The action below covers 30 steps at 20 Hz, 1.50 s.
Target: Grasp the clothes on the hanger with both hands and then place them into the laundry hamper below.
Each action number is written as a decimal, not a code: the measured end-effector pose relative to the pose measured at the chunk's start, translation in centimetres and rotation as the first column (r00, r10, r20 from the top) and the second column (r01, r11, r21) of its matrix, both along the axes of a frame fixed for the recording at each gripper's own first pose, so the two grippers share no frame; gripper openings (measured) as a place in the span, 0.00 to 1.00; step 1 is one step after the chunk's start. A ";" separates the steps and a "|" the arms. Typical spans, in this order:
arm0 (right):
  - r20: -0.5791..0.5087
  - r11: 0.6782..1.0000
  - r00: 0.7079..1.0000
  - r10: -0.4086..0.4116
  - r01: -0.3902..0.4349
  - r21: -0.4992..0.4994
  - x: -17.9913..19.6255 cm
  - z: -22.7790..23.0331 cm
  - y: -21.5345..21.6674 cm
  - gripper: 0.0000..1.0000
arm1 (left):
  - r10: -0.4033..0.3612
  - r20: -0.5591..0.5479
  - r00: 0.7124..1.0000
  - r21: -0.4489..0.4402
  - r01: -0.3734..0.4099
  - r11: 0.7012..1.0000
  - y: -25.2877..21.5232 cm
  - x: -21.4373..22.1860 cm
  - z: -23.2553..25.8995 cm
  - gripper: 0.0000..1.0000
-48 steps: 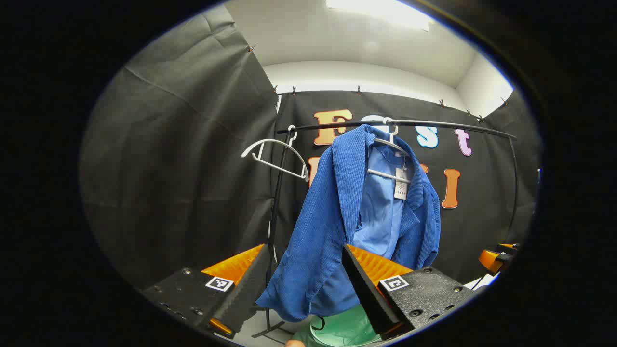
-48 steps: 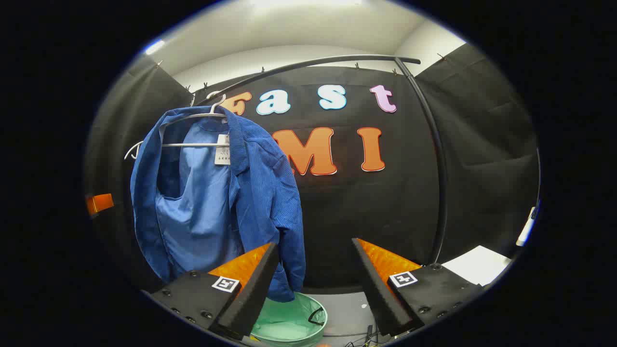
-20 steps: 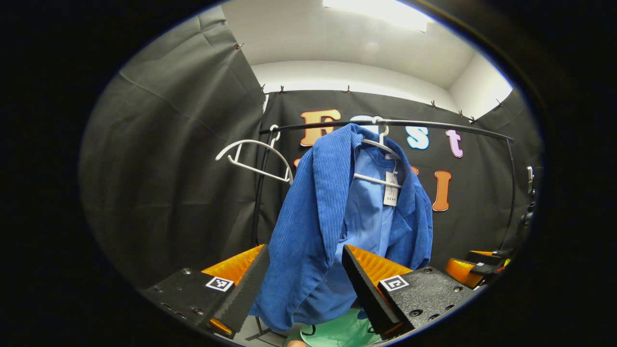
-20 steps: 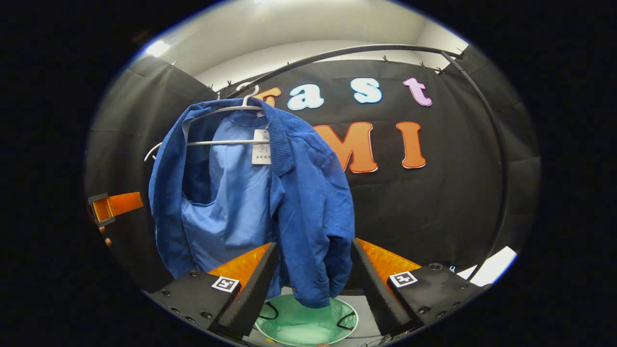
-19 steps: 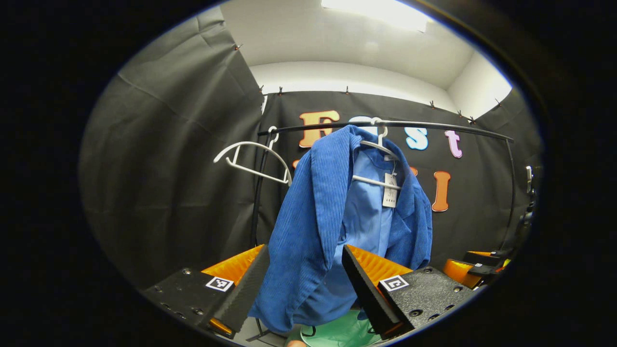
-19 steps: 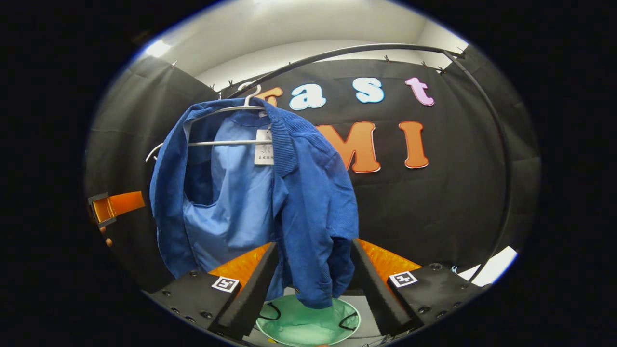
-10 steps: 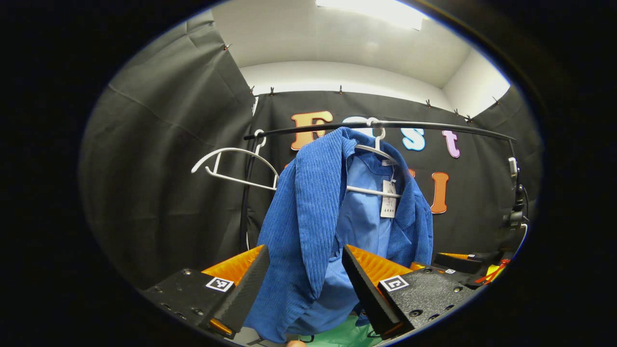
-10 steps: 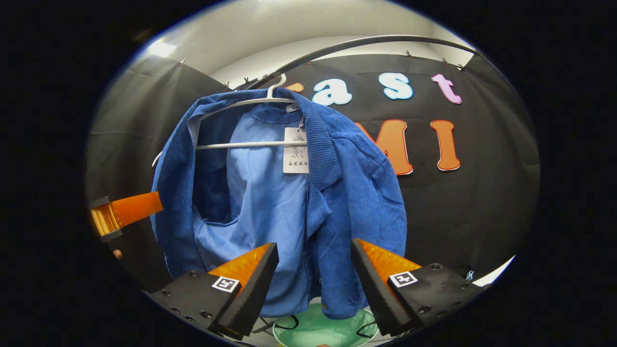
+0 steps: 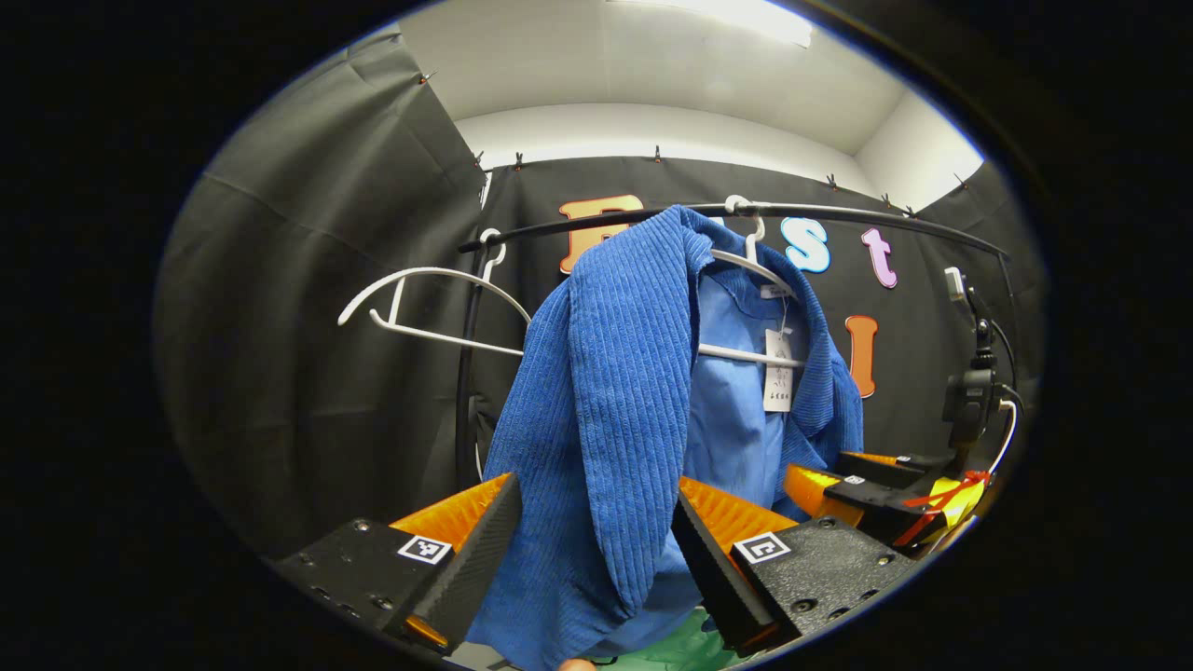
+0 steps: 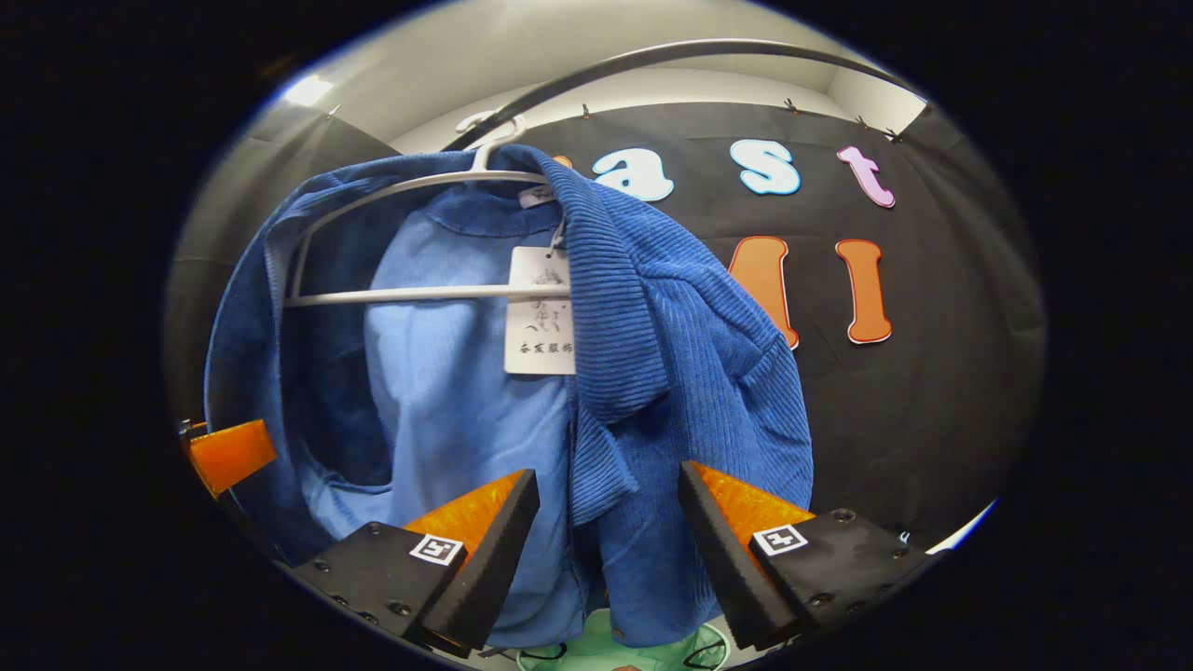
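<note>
Blue jacket [image 9: 606, 391] hung frame centre; left gripper [image 9: 589, 550] and right gripper [image 10: 608, 540] fingers spread, front edges between them.

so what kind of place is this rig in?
Looks like a staged recording booth set up as a laundry corner, not a real home: black cloth walls clipped up under a plain ceiling, a garment rail with a blue jacket on a white hanger, and a green hamper below.

Both views are bright and sharp, lit from above by a ceiling light [image 9: 736, 14] that glares white. Fisheye distortion bows the clothes rail [image 10: 652, 56] near the edges. The blue jacket [image 10: 652, 354] shows crisp ribbing.
</note>
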State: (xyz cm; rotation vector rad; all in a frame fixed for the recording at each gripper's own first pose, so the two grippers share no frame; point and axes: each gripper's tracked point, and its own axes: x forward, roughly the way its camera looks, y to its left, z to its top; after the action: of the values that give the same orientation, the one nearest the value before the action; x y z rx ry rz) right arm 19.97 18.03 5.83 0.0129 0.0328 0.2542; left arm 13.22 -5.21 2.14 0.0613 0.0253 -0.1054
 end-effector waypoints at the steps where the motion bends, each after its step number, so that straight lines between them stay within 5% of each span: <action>1: 0.003 1.000 1.000 -0.010 0.010 0.004 0.6 0.2 -0.3 0.98 | 0.006 0.000 1.000 0.003 -0.006 1.000 0.0 0.5 0.0 0.92; 9: 0.003 1.000 1.000 -0.019 0.019 0.001 4.2 0.0 0.0 0.98 | 0.002 -0.023 1.000 -0.020 -0.003 1.000 -0.2 3.2 -0.1 0.93; 11: -0.013 1.000 1.000 0.010 -0.009 0.020 4.8 -0.2 0.6 0.76 | -0.007 -0.022 1.000 -0.011 0.007 1.000 -0.3 3.6 -0.2 0.90; 13: -0.020 0.998 0.999 0.037 -0.036 0.043 4.6 -0.2 0.8 0.51 | -0.010 -0.014 1.000 -0.013 0.010 1.000 -0.1 3.8 0.0 0.62; 15: 0.008 0.995 0.998 0.063 -0.063 0.072 4.0 0.4 0.6 0.31 | -0.103 -0.023 0.994 -0.009 0.103 0.995 -1.4 3.7 -0.2 0.33; 17: 0.046 0.995 0.996 0.080 -0.082 0.061 3.6 1.5 0.8 0.11 | -0.092 -0.016 0.996 -0.017 0.091 0.996 -0.4 3.6 0.2 0.05; 20: 0.052 0.994 0.994 0.098 -0.100 0.052 2.5 2.5 -0.2 0.00 | -0.076 0.021 0.997 -0.027 0.077 0.997 0.1 2.8 1.6 0.03; 21: 0.062 0.994 0.994 0.094 -0.097 0.052 2.1 3.0 -0.6 0.07 | -0.065 0.032 0.997 -0.021 0.066 0.998 0.5 2.5 2.2 0.04; 30: 0.142 0.995 0.990 0.015 -0.028 0.094 0.1 8.8 -6.3 0.07 | -0.057 0.101 0.993 0.001 0.057 0.998 1.9 0.0 7.1 0.04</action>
State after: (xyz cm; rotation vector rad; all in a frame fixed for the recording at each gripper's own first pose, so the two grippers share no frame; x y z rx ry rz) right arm 20.11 11.73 14.61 0.0901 -0.1205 0.2775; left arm 13.23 -3.32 9.28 0.0657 -0.0781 -0.1596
